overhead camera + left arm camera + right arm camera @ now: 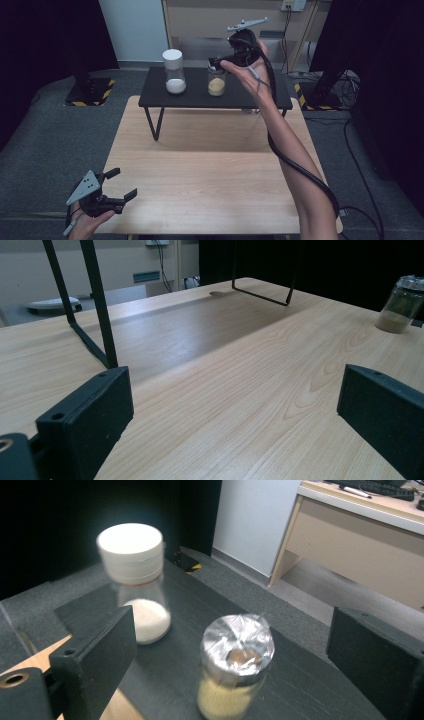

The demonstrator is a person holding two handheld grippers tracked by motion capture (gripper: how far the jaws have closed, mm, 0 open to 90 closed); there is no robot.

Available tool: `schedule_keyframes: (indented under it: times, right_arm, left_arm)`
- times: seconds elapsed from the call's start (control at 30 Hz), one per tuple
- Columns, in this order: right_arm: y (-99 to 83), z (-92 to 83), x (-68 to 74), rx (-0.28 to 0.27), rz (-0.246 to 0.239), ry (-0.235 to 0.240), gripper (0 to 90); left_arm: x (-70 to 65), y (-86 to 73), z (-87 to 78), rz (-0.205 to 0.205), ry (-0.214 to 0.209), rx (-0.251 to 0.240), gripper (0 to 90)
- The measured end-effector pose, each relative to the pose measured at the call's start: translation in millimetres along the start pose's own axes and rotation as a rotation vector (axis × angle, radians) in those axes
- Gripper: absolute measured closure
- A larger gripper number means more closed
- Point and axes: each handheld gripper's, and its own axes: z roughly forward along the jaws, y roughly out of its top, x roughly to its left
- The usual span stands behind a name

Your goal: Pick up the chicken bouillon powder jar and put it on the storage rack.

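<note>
We hold our right gripper (216, 63) high over the black shelf (195, 97) that stands on the far part of the desk (210, 170), its jaws set well apart with nothing pressed between them. In the right gripper view the foil-topped jar (236, 672) stands between the two jaws and a little ahead of them, untouched by either pad; it holds a yellowish powder, and its crinkled foil cover has a small hole near the middle. In the high view that same jar (216, 82) sits just under the jaw tips, upright on the shelf. The white-capped jar (135, 587) stands beyond the left jaw in the right gripper view, partly hidden behind it, with white powder in its bottom; in the high view the white-capped jar (174, 72) is to the left of the foil-topped one, near it but apart. Our left gripper (119, 184) rests low at the near left corner of the desk, jaws also spread wide and empty, pointing across the bare wood. In the left gripper view the shelf's black legs (95, 310) rise just beyond the left jaw, and a jar (402, 305) stands well off past the right jaw.
</note>
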Motion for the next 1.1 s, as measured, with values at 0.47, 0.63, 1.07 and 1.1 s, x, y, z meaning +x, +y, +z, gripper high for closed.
schedule_keyframes:
  times: [0.47,0.63,1.07,1.1]
  right_arm:
    - [-7.1,-63.5,3.9,-0.06,-0.087,0.054,6.7]
    - [-18.0,-81.6,8.6,-0.087,-0.106,0.076,6.7]
    - [-49.6,-118.7,20.9,-0.139,-0.132,0.149,6.8]
    - [-53.5,-122.1,22.1,-0.147,-0.135,0.154,6.8]
  left_arm:
    - [-0.3,0.2,0.5,-0.002,0.001,0.003,0.4]
    - [-0.2,0.3,0.6,-0.002,0.001,0.004,0.4]
    - [-0.4,0.5,0.2,-0.006,0.004,0.007,0.4]
    - [-0.5,0.5,0.3,-0.006,0.004,0.007,0.4]
